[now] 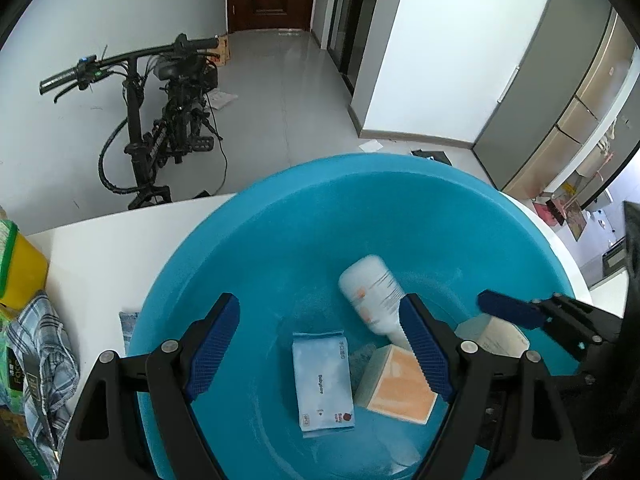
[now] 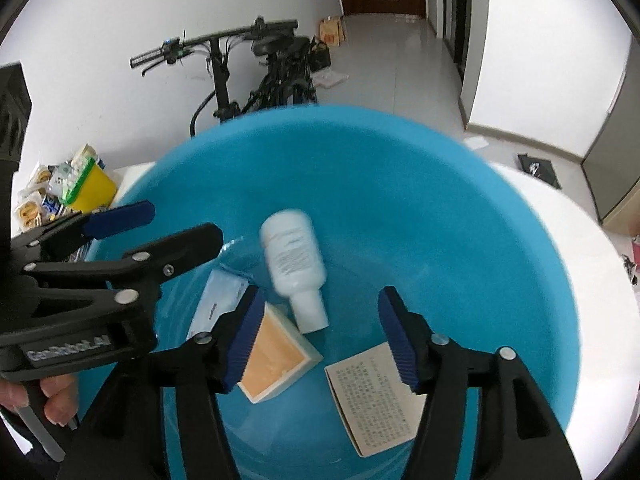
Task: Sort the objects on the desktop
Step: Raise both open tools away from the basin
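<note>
The right gripper [image 2: 320,336] hangs open and empty over the basin [image 2: 440,184]; the bottle [image 2: 294,258] lies just ahead, its neck pointing toward the gripper.

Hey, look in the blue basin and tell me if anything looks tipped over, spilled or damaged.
Nothing looks spilled or broken. The white bottle lies on its side in the blue basin, cap still on, beside the orange-faced box, the wipes pack and the printed box. They lie loosely jumbled.
</note>
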`<state>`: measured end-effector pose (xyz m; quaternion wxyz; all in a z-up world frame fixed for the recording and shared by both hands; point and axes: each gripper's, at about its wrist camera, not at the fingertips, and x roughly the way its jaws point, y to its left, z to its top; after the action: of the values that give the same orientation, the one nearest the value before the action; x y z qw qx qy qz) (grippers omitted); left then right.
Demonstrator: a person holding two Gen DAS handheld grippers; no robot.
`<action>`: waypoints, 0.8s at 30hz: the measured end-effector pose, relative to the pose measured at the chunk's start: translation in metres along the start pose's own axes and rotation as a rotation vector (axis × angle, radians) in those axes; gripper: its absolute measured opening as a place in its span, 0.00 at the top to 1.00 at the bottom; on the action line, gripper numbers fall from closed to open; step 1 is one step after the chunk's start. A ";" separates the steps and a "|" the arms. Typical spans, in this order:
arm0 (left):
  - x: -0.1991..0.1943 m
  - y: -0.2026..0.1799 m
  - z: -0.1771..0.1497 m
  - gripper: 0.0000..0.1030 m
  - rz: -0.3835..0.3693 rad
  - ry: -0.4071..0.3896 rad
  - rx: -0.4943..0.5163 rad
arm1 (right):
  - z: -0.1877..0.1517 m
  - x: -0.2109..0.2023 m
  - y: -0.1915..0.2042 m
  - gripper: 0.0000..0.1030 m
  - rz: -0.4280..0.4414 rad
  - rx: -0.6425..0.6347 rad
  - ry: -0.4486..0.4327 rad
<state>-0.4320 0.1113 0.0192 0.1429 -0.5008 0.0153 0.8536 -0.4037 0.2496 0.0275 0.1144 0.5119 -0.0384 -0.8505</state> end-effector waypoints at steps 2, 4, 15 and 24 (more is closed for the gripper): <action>-0.007 -0.001 0.000 0.18 0.022 -0.037 0.000 | 0.002 -0.011 -0.002 0.33 -0.027 0.020 -0.055; -0.016 0.001 0.000 0.18 0.034 -0.091 -0.016 | 0.002 -0.022 0.000 0.23 -0.129 0.024 -0.125; -0.107 0.005 -0.011 0.06 0.237 -0.553 -0.076 | 0.007 -0.087 -0.010 0.04 -0.282 0.073 -0.415; -0.137 0.004 -0.017 0.00 0.209 -0.629 -0.025 | -0.006 -0.142 0.010 0.00 -0.340 -0.033 -0.617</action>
<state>-0.3558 0.0730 0.1279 0.0463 -0.2102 0.0114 0.9765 -0.3335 0.2734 0.1485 -0.0375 0.2278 0.0283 -0.9726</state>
